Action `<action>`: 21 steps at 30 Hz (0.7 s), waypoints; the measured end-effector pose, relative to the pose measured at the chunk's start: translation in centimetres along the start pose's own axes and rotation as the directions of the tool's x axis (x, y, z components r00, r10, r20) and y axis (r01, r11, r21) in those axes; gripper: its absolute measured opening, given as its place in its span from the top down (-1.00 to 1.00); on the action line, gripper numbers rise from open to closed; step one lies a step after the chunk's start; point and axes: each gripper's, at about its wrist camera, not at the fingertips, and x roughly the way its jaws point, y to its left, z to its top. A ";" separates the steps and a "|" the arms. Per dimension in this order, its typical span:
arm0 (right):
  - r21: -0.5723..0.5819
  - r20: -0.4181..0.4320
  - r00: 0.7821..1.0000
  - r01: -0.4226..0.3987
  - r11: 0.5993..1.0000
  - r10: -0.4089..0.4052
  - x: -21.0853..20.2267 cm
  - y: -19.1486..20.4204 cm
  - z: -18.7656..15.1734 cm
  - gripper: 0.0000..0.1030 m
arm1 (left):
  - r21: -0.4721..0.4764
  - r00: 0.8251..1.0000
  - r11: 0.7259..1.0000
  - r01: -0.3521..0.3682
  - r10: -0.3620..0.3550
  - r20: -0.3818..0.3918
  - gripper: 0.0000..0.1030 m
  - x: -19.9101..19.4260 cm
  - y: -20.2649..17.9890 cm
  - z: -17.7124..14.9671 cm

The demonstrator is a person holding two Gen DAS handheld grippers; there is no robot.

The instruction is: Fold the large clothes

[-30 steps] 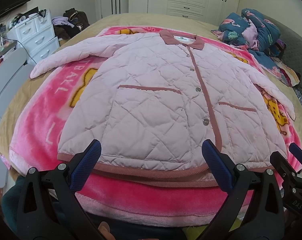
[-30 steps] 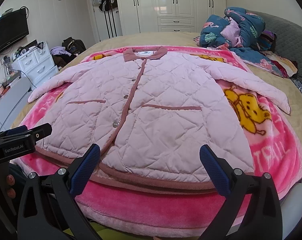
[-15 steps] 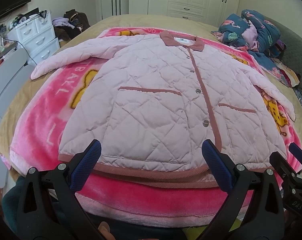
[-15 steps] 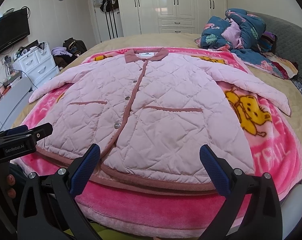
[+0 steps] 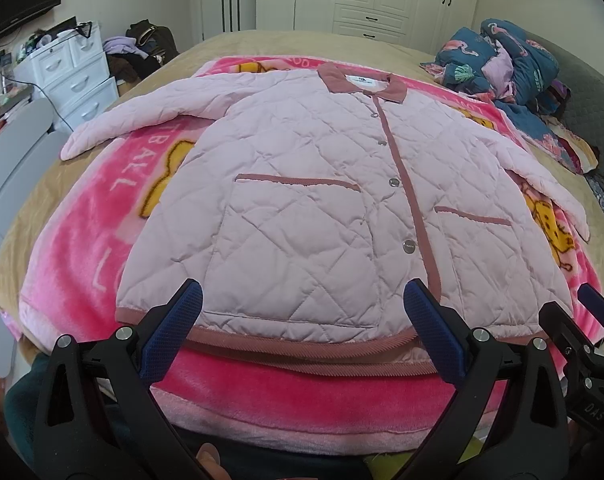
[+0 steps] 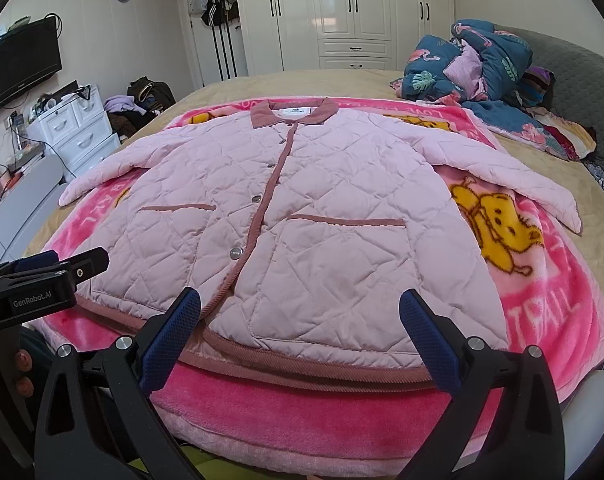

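At far left stands a white plastic drawer unit (image 5: 75,76) beside the bed, with a flat black television (image 6: 19,64) on the wall above it. The tan-covered bed (image 5: 261,42) carries a bright pink plush blanket with yellow cartoon bears (image 5: 73,248), spread flat.

On that blanket lies the pale pink quilted jacket with dusty-rose corduroy trim (image 5: 302,200), front up, buttoned, collar toward the wardrobe, hem toward the cameras. Both sleeves are spread outward: one reaches left toward the drawer unit, the other right, over the blanket's edge. No part is folded.

The left gripper (image 5: 302,332), black with blue ribbed pads, is held wide apart and grips nothing. It hovers at the hem, near the jacket's left half; whether the pads touch the fabric cannot be told.

The right gripper (image 6: 299,334) is likewise spread wide and holds nothing, positioned at the hem of the right half, beside the left gripper.

At right, a crumpled dark blue floral quilt (image 6: 474,68) is heaped on the bed against a grey padded headboard (image 6: 578,80), well apart from the jacket. White wardrobes (image 6: 342,12) fill the back wall.
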 end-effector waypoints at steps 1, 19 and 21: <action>0.000 -0.001 1.000 0.000 1.000 0.000 0.0 0.0 0.0 -0.92 | 0.000 1.000 1.000 -0.001 0.001 0.000 -0.83 0.0 0.0 0.0; -0.010 -0.021 0.999 -0.026 1.000 0.025 0.9 0.2 0.3 -0.92 | 0.007 1.000 1.000 0.005 -0.005 0.006 -0.83 0.0 -0.7 0.4; -0.012 -0.026 0.999 -0.030 0.999 0.030 1.2 0.2 0.6 -0.92 | 0.006 1.000 1.000 0.008 -0.008 0.007 -0.83 0.2 -0.7 0.6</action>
